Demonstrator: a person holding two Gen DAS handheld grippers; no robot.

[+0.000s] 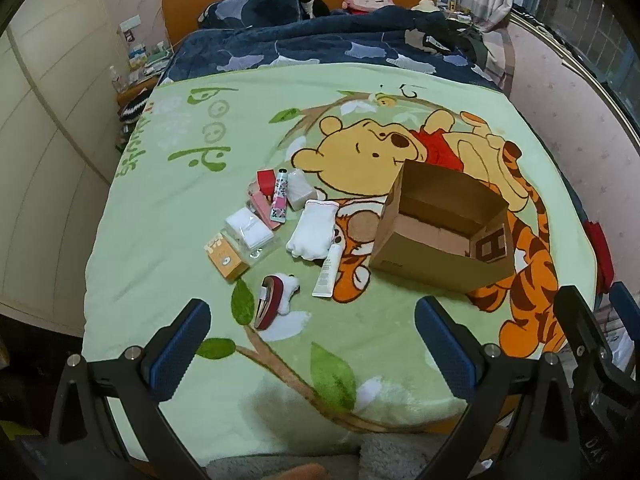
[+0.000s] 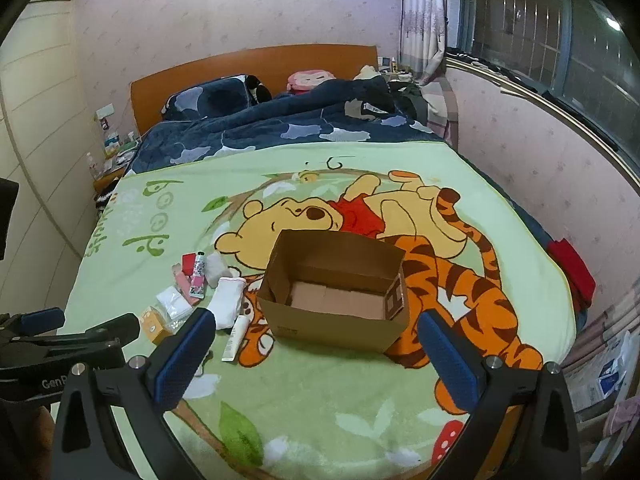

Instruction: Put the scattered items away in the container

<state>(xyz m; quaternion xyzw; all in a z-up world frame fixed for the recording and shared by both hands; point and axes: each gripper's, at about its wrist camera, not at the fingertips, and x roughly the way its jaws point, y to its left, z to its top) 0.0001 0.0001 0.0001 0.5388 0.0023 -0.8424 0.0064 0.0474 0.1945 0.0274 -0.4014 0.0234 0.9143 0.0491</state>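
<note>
An open cardboard box stands on a green cartoon blanket, with nothing inside it. Left of it lie scattered items: white gloves, a white tube, a floral tube, a small orange box, a clear bag of white cloth, a red box, and a red hair clip with a white plush. My left gripper hovers open near the bed's foot. My right gripper is open in front of the box.
A dark blue quilt and pillows cover the bed's far half, against an orange headboard. A cluttered nightstand stands at far left. Wardrobe doors run along the left, a window wall along the right.
</note>
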